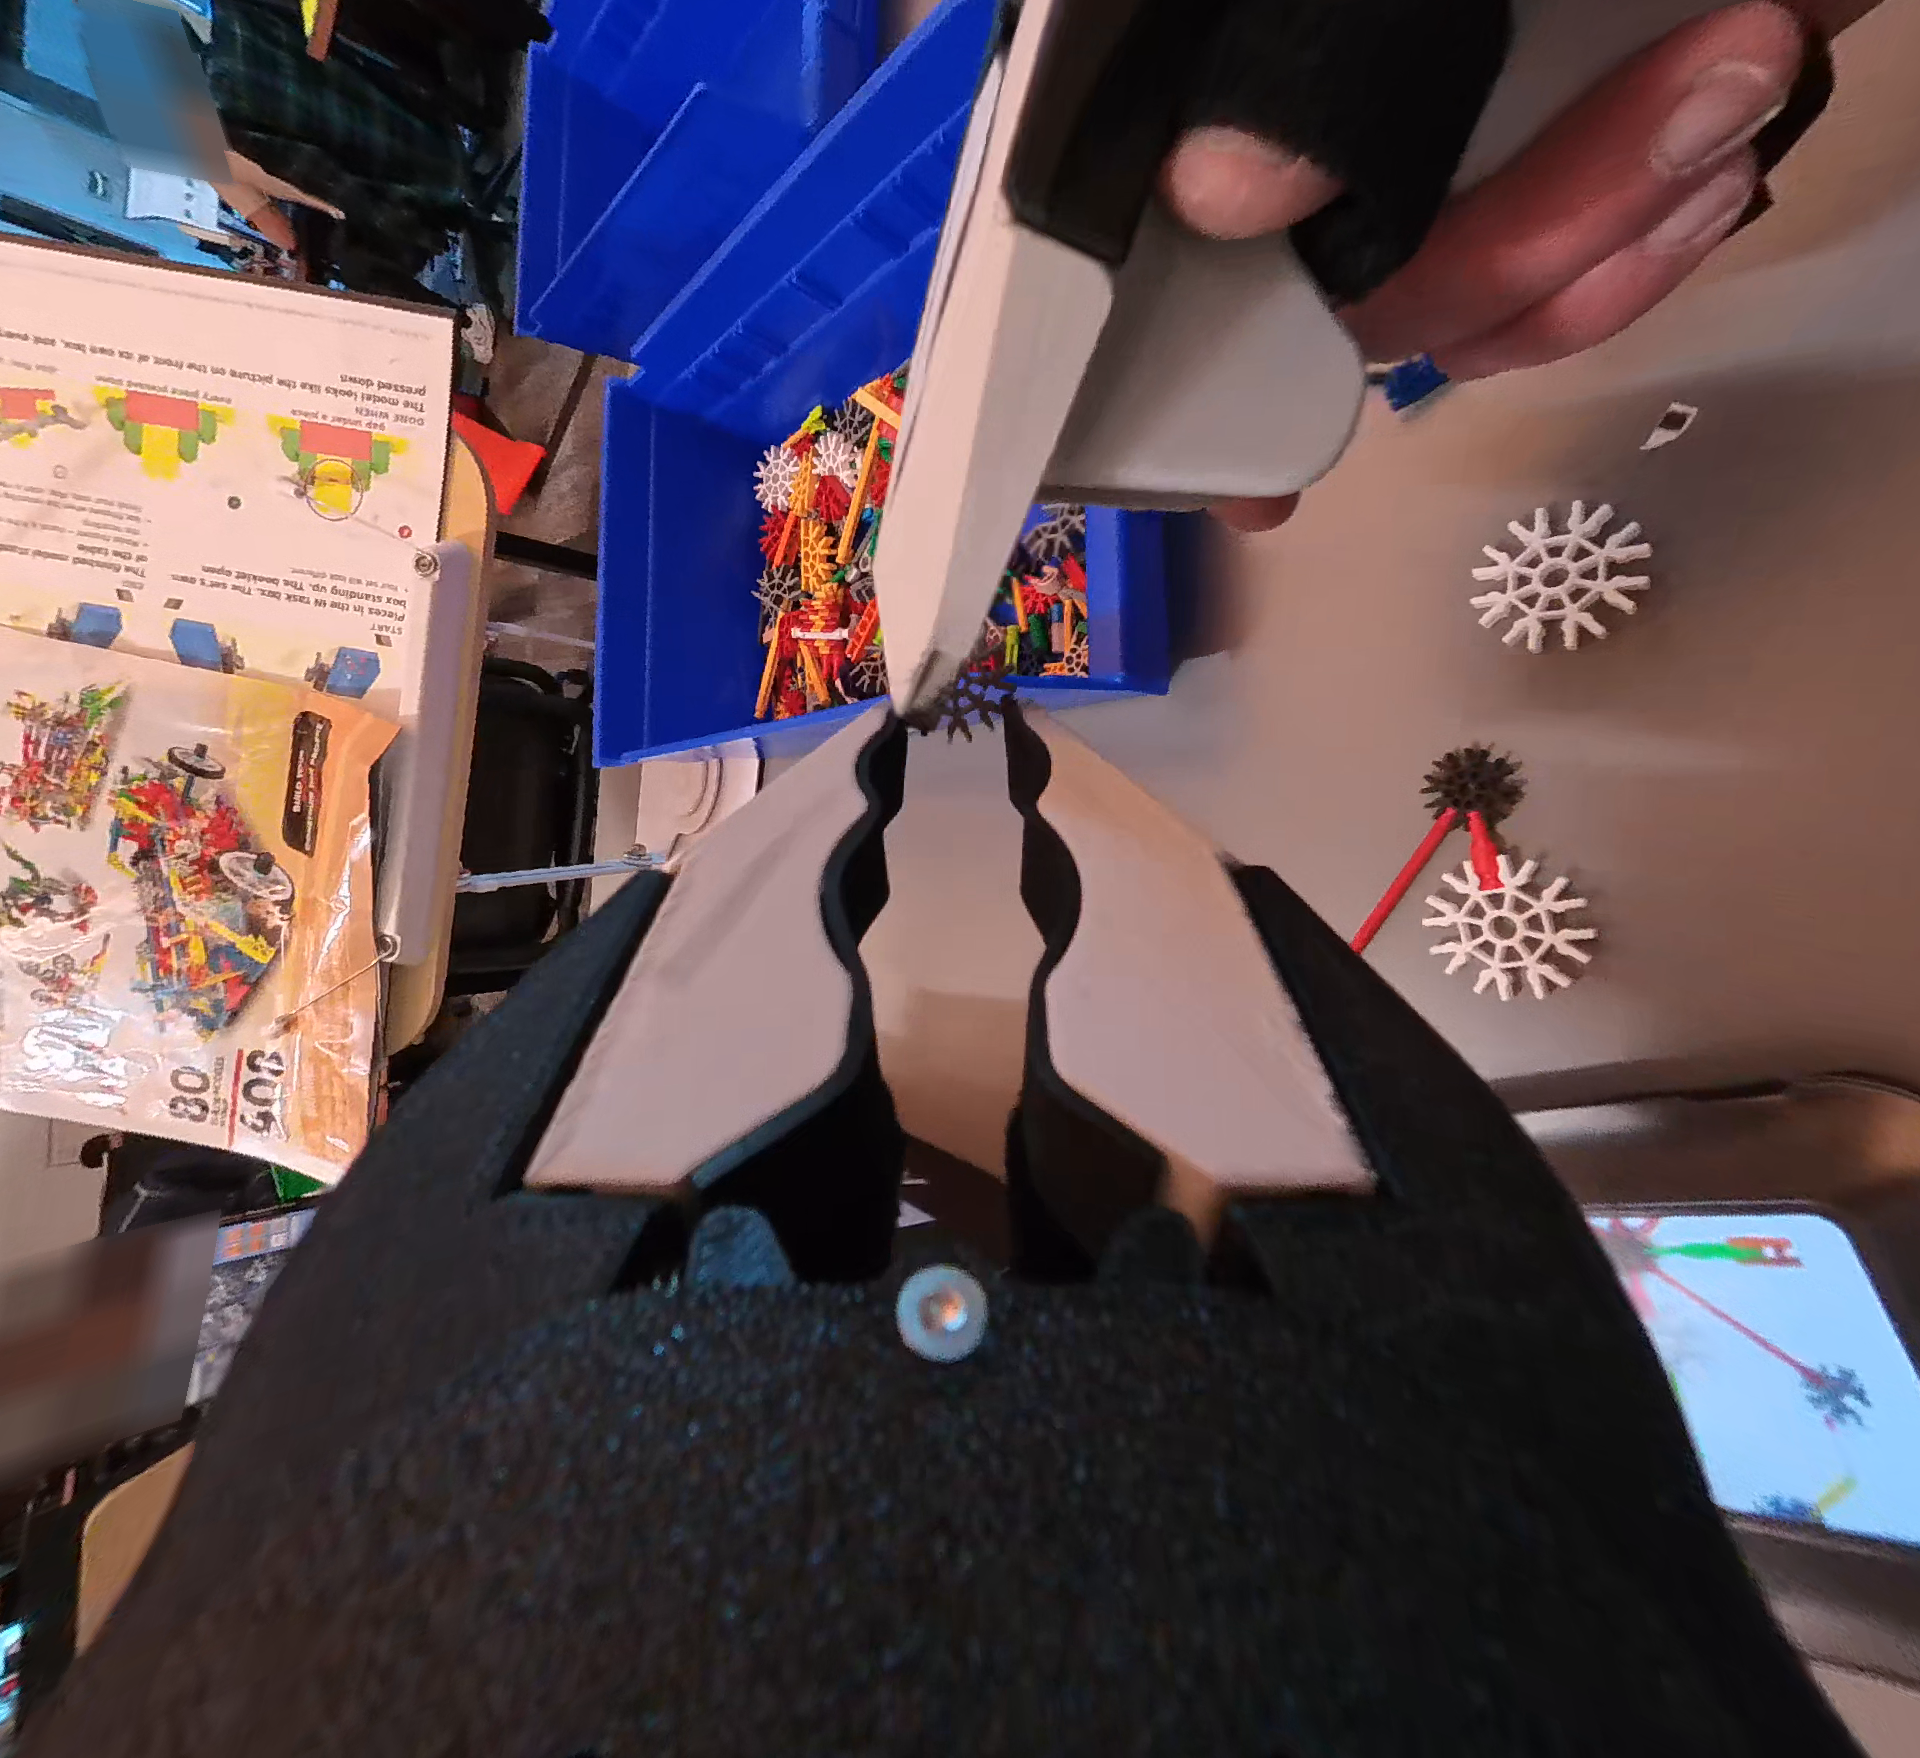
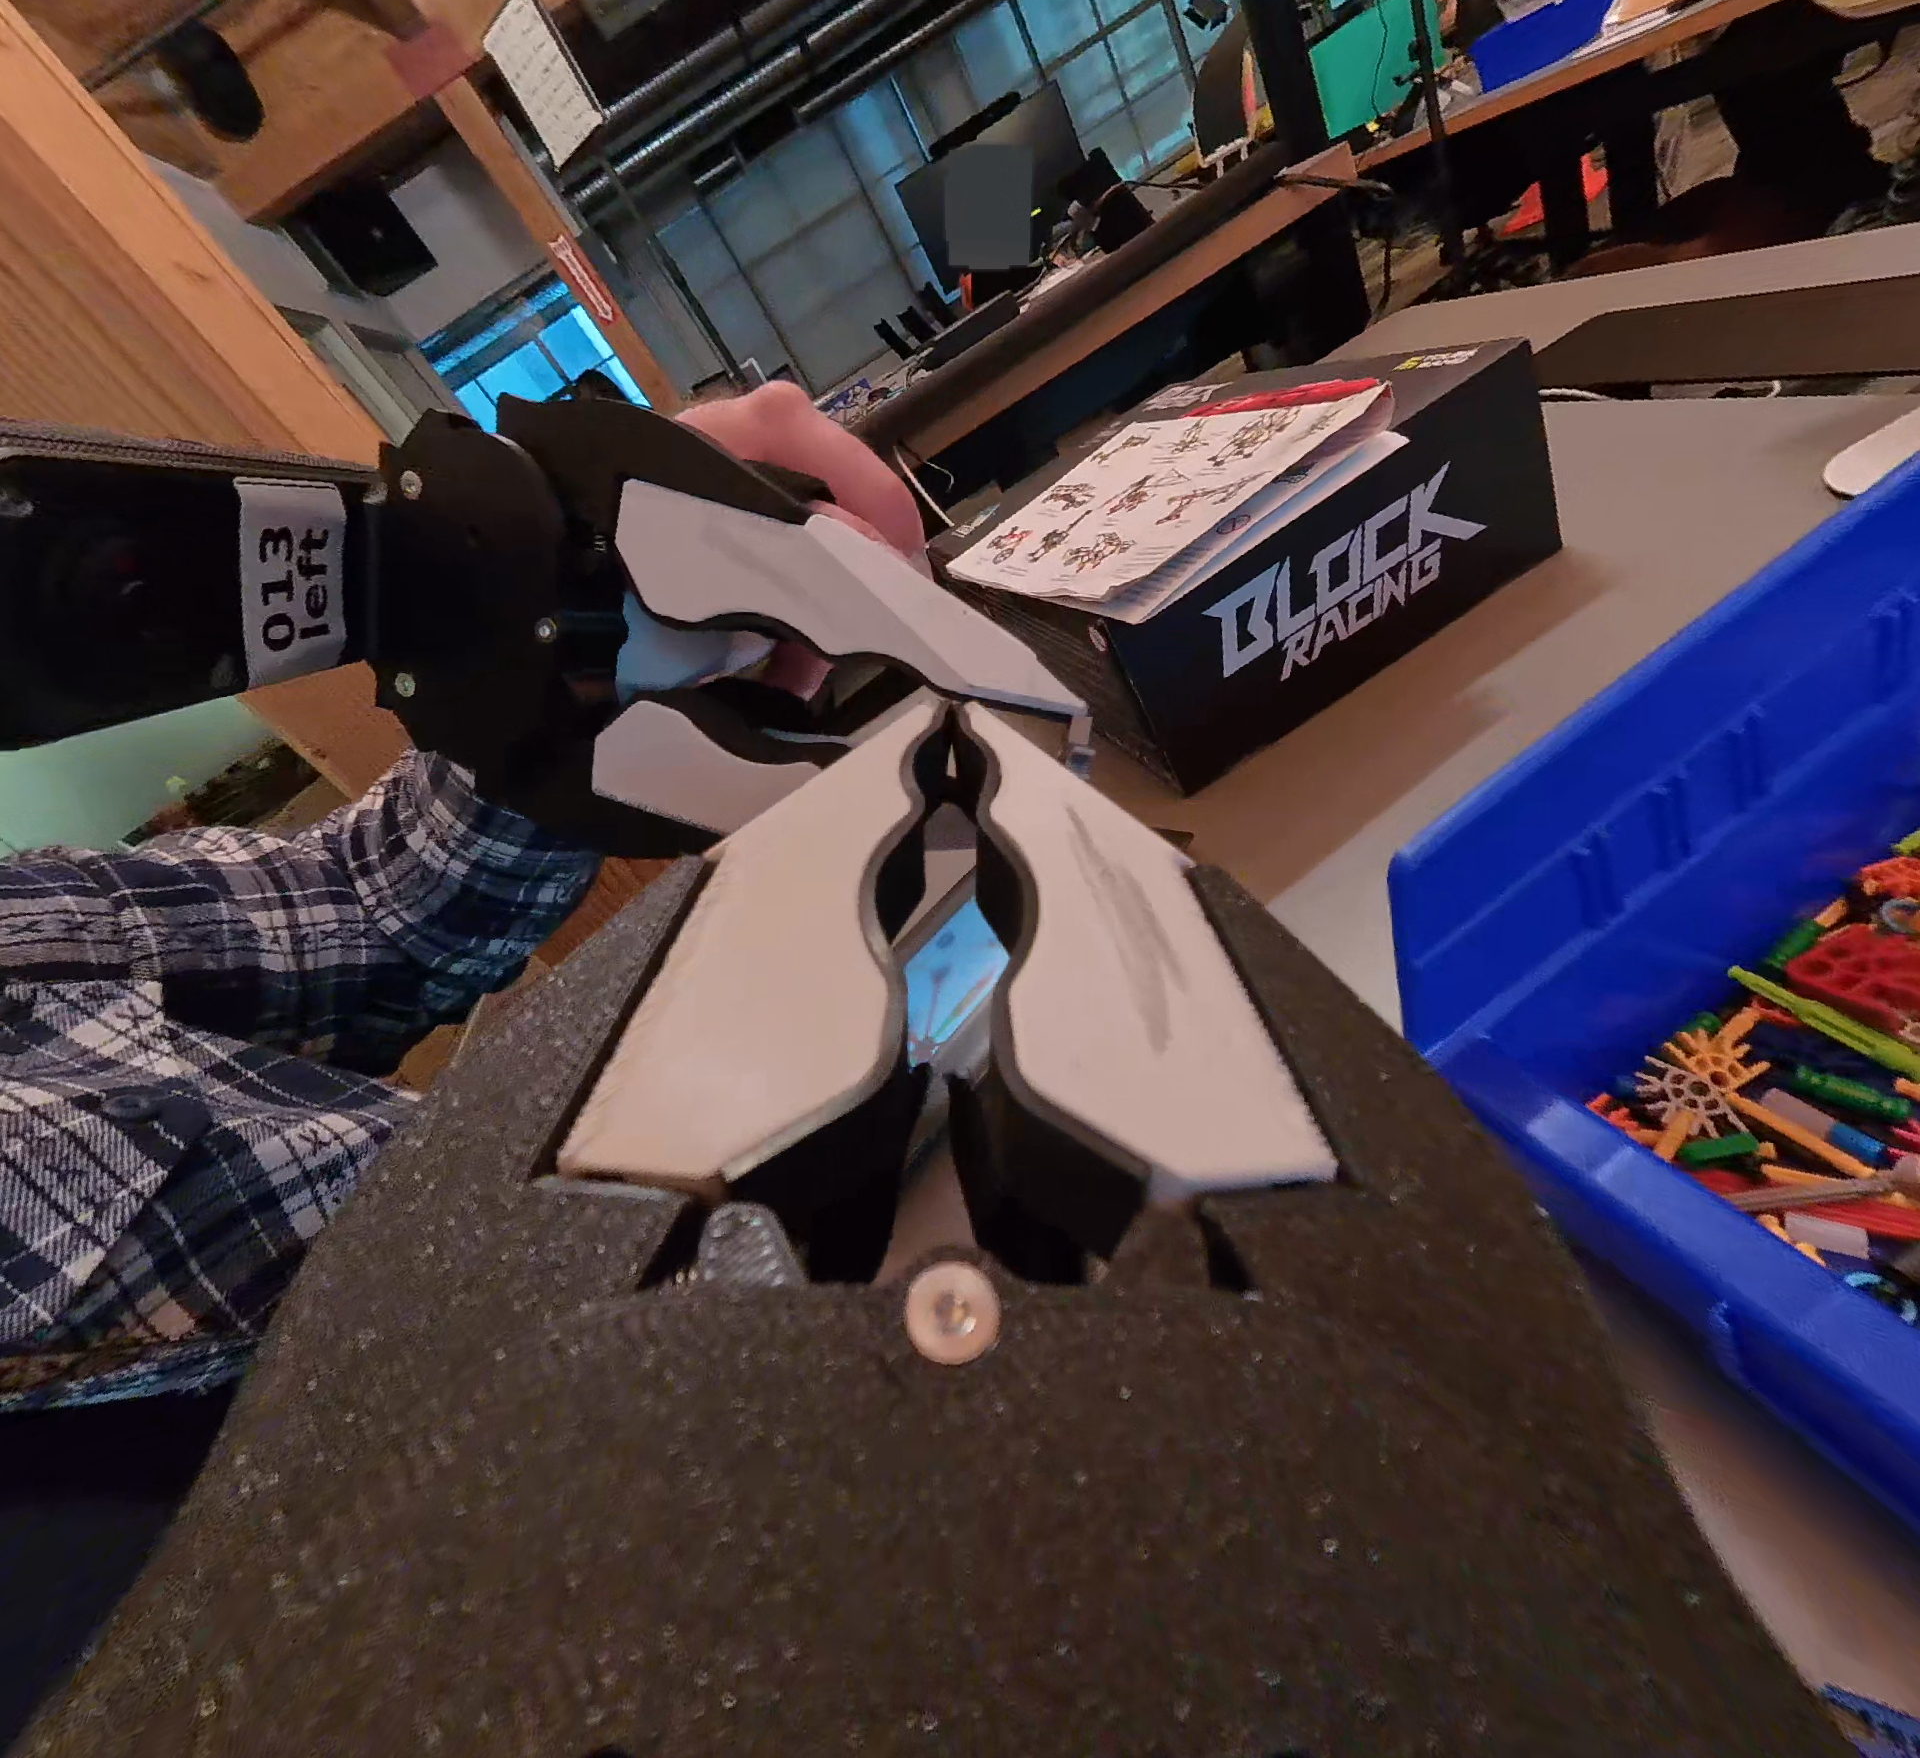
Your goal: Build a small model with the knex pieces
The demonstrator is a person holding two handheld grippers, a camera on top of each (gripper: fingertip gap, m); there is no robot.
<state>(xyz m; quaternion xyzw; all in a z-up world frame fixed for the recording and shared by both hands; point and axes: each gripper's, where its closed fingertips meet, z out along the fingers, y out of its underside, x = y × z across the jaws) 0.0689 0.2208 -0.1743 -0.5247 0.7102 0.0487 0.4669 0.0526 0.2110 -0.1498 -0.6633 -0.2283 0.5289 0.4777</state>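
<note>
My left gripper (image 1: 953, 721) points at a small black snowflake-shaped connector (image 1: 971, 706). Its jaws stand a narrow gap apart with the tips either side of the piece. My right gripper (image 1: 925, 682) comes down from above, held by a hand (image 1: 1558, 181), and pinches the connector's left edge. In the right wrist view my right gripper (image 2: 951, 721) is nearly closed on something dark at its tips. The left gripper's upper finger (image 2: 831, 586) reaches in from the left beside them. The grip itself is partly hidden.
A blue bin (image 1: 665, 586) of coloured building pieces lies just beyond and also shows in the right wrist view (image 2: 1621, 877). On the table are a white snowflake connector (image 1: 1558, 576), a red-rod assembly (image 1: 1475, 867) and a lit screen (image 1: 1766, 1376). A black box (image 2: 1351, 628) sits behind. My two grippers' fingertips are within a few centimetres of each other.
</note>
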